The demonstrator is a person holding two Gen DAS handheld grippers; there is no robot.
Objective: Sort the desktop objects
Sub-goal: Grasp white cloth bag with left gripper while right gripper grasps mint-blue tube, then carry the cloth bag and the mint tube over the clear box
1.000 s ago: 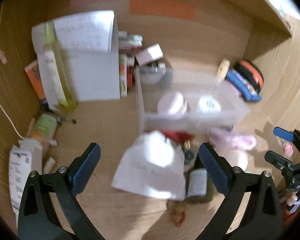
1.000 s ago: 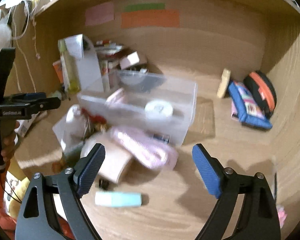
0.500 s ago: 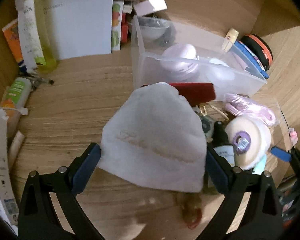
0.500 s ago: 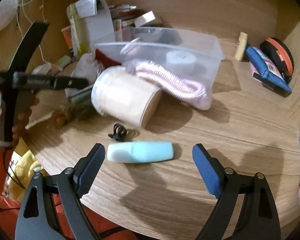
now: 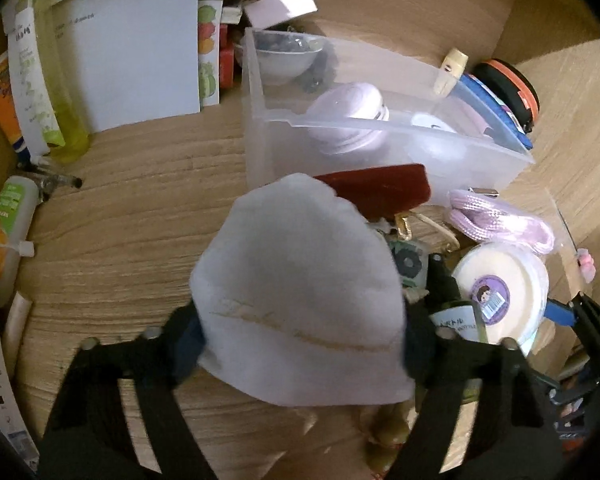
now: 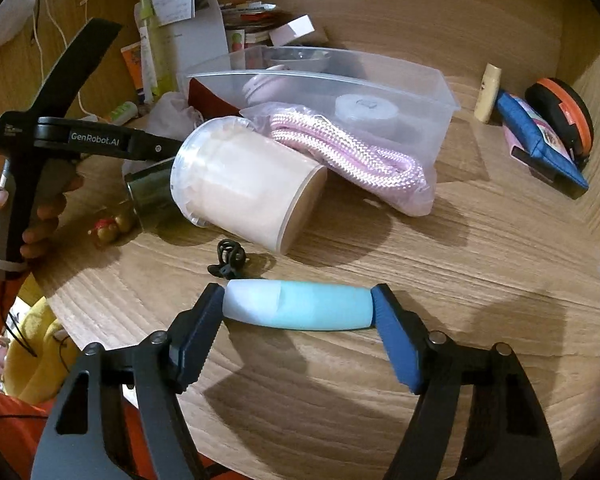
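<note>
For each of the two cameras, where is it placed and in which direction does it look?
Left wrist: sits on the left gripper, looks down its fingers at a white cloth pouch between them; the right gripper's blue tip shows at right.
Right wrist: sits on the right gripper, looks across the desk at a light blue tube between its pads; the left hand shows.
Shared: clear plastic bin, pink cord, round white container.
</note>
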